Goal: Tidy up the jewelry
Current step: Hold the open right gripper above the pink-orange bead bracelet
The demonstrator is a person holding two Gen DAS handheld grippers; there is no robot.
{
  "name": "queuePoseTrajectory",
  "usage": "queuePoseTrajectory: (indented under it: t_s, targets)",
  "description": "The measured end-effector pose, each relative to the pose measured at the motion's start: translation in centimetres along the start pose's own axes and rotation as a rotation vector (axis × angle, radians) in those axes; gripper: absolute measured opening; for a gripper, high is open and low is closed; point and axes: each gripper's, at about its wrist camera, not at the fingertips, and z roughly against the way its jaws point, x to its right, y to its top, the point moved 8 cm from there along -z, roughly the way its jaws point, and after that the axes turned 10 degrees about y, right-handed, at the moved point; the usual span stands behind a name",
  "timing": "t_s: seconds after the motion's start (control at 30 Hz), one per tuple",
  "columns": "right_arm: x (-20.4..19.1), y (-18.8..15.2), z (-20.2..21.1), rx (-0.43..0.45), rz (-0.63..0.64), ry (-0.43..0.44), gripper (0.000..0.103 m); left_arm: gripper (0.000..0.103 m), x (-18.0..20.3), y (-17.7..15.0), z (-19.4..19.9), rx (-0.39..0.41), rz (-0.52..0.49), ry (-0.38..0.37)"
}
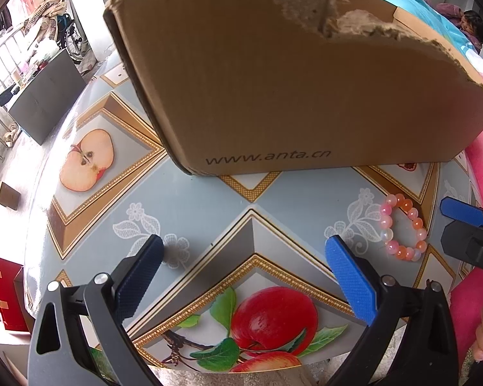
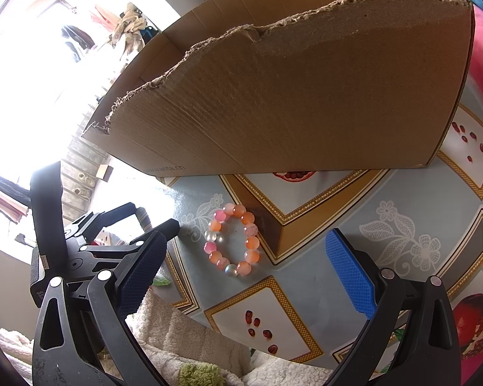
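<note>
The bead bracelet [image 2: 232,239], pink, orange and pearly, lies flat in a ring on the fruit-print tablecloth [image 2: 322,199], just in front of the torn cardboard box [image 2: 289,106] that walls off everything behind it. My right gripper [image 2: 248,276] gapes wide and empty just short of the bracelet; my left gripper [image 1: 246,276] hangs equally wide, nothing held.

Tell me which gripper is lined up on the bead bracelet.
The right gripper: the pink-and-orange bead bracelet lies on the patterned tablecloth between its open fingers. The left gripper frames bare cloth, the bracelet off to its right.
</note>
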Motion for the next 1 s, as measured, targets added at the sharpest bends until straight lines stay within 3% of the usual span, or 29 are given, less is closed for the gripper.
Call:
queuePoseTrajectory:
  t_s: [0.7, 1.0]
  targets:
    - [-0.1, 0.0, 0.0, -0.002, 0.000, 0.002, 0.095, 0.099, 0.1, -0.5, 0.4, 0.018, -0.015, -0.010]
    - [-0.1, 0.0, -0.2, -0.002, 0.005, -0.005, 0.095, 0.099, 0.1, -1.2, 0.9, 0.070, -0.016, -0.012]
